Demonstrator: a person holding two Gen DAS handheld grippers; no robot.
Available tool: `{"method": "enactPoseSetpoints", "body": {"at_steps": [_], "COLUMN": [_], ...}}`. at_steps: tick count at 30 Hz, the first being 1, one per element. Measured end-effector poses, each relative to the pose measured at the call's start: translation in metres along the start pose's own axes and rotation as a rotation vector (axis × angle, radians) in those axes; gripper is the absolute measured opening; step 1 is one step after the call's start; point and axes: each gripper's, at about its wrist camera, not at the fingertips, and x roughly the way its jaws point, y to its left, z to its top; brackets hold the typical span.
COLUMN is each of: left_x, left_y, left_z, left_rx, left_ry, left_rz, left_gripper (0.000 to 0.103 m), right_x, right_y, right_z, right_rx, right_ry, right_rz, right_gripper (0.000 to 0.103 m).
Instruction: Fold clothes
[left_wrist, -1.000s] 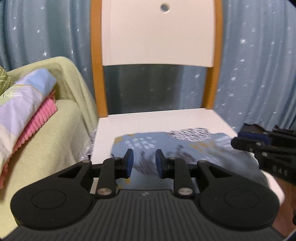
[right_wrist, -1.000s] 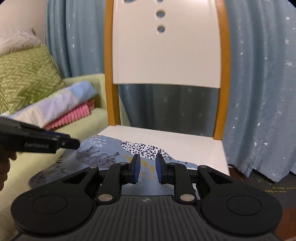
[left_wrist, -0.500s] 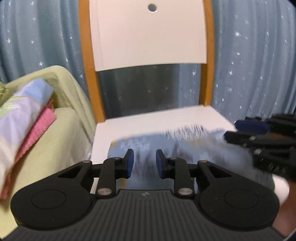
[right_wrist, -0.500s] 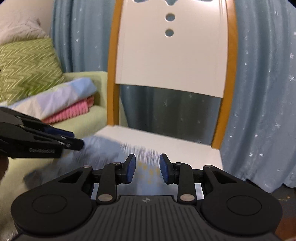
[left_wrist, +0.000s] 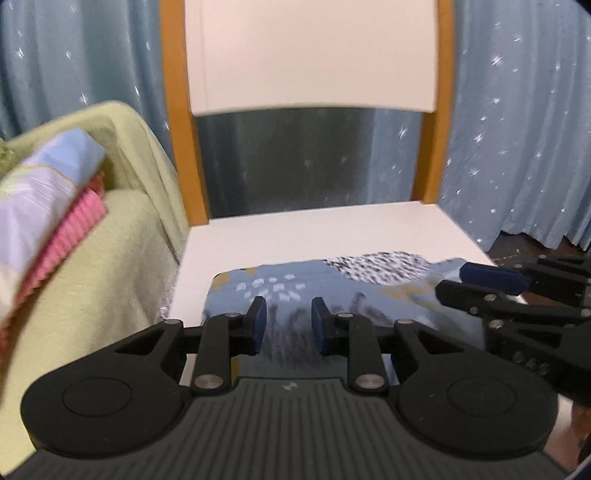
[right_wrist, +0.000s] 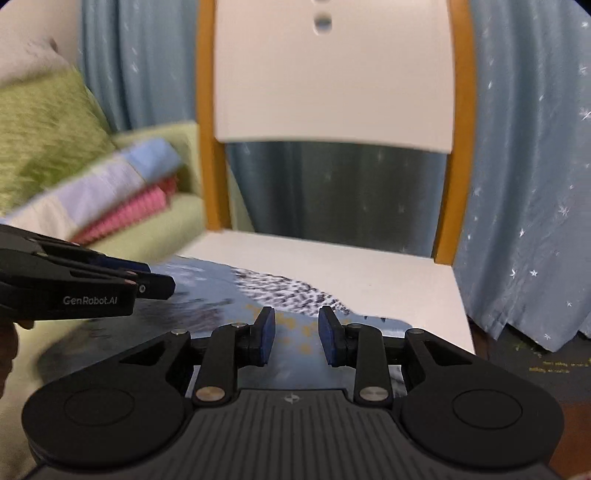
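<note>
A folded blue patterned cloth (left_wrist: 332, 284) lies on the white chair seat (left_wrist: 314, 232), near its front edge. It also shows in the right wrist view (right_wrist: 258, 291). My left gripper (left_wrist: 286, 319) is open and empty, just above the cloth's near left part. My right gripper (right_wrist: 295, 330) is open and empty over the cloth's near right part. The right gripper shows from the side in the left wrist view (left_wrist: 491, 280). The left gripper shows from the side in the right wrist view (right_wrist: 151, 280).
The chair has a white back (left_wrist: 314, 55) with orange posts (left_wrist: 177, 129). A green sofa (left_wrist: 92, 251) stands at the left with a stack of folded cloths (left_wrist: 48, 199) and a green cushion (right_wrist: 40, 133). Blue star curtains (left_wrist: 524, 129) hang behind.
Both grippers have opened wider and dropped lower toward the seat. The cloth now lies flatter and more compact on the seat. The chair back looks closer.
</note>
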Motion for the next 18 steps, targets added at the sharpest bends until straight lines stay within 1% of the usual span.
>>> {"method": "enactPoseSetpoints", "body": {"at_steps": [1,3,5,6,7,9,12,18], "left_x": [-0.010,-0.018,-0.009,-0.004,-0.004,-0.007,-0.015,-0.028], "left_y": [-0.003,-0.005,-0.006,-0.006,-0.008,-0.015,-0.017,-0.018], "left_z": [-0.008,-0.024,-0.040,-0.046,-0.049,-0.045,-0.039,-0.039], "left_rx": [0.001,-0.019,-0.041,-0.046,-0.039,-0.017,-0.020,-0.036], "left_ry": [-0.008,0.011,0.059,0.066,0.048,0.059,0.070,0.075], "left_rz": [0.009,0.006,0.024,0.030,0.042,0.070,0.056,0.031], "left_gripper": [0.021,0.022,0.023,0.023,0.023,0.023,0.022,0.022], "right_x": [-0.010,-0.022,-0.017,-0.012,-0.009,-0.012,-0.024,-0.049], "right_y": [0.002,0.006,0.011,0.012,0.013,0.012,0.012,0.012], "right_z": [-0.006,-0.022,-0.037,-0.044,-0.049,-0.044,-0.037,-0.032], "right_rx": [0.005,0.017,0.011,0.012,0.016,0.030,0.040,0.053], "right_ry": [-0.001,0.012,0.053,0.068,0.055,0.063,0.044,-0.004], "right_rz": [0.014,0.017,-0.003,-0.010,-0.012,-0.019,-0.024,-0.012], "right_gripper": [0.033,0.034,0.035,0.036,0.036,0.036,0.036,0.037]}}
